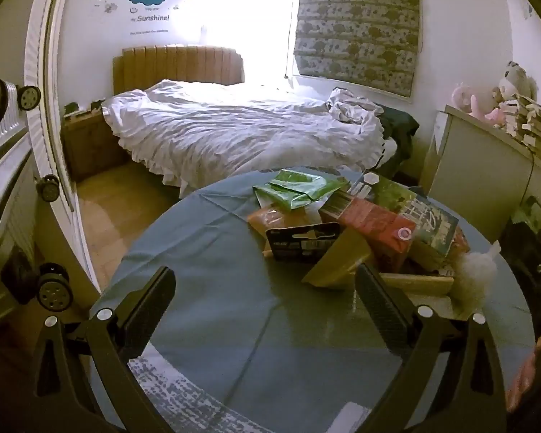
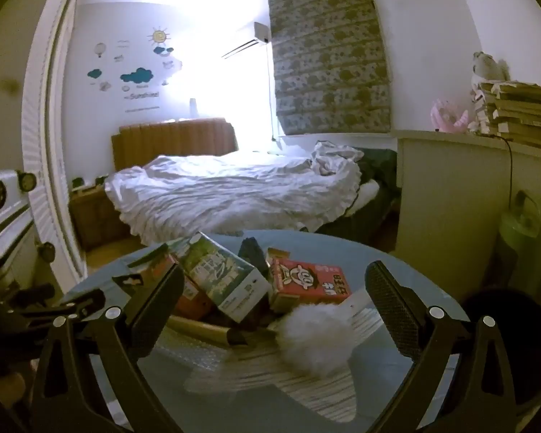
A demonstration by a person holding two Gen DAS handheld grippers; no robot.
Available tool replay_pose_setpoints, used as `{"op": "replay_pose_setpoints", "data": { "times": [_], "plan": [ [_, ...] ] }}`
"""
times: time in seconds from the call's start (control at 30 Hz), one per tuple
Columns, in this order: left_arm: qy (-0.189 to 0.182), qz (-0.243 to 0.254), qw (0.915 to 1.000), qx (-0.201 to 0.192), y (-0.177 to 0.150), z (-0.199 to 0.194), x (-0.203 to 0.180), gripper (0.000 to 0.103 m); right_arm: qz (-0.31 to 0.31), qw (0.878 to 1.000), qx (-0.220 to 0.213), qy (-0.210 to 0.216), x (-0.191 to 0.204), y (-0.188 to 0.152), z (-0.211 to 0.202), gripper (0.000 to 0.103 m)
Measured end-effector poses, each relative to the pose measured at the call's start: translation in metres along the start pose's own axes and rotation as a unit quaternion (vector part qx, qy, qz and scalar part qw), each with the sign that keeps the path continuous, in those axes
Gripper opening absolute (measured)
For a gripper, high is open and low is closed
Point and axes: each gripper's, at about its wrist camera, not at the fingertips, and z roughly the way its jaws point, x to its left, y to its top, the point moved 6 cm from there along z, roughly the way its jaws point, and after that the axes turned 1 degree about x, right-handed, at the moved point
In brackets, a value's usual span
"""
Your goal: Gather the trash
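Note:
A heap of trash lies on the round blue table (image 1: 205, 245). It includes a green wrapper (image 1: 299, 187), an orange packet (image 1: 270, 218), a black hang-card pack (image 1: 303, 243), a red carton (image 1: 375, 227), a green carton (image 1: 418, 209) and a tan wedge-shaped box (image 1: 337, 265). My left gripper (image 1: 267, 306) hovers open just short of the heap, nothing between its fingers. In the right wrist view, the green carton (image 2: 223, 281), a red box with a cartoon face (image 2: 310, 283) and a white fluffy ball (image 2: 313, 339) lie beyond my right gripper (image 2: 276, 306), which is open and holds nothing.
Bubble wrap (image 2: 198, 361) and striped paper (image 2: 306, 393) cover the near part of the table. A bed (image 1: 241, 133) stands behind, with a white cabinet (image 2: 451, 209) at the right. A dark round object (image 2: 515, 342) sits low at the right and a radiator (image 1: 0, 151) at the left.

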Motion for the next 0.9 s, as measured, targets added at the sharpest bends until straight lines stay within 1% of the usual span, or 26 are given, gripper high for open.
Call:
{"op": "replay_pose_setpoints", "data": {
  "times": [0.9],
  "plan": [
    [0.000,0.000,1.0000,0.000,0.0006,-0.0007,-0.0008,0.098,0.001,1.000,0.002,0.000,0.0017,0.0002,-0.0003,0.099]
  ]
}}
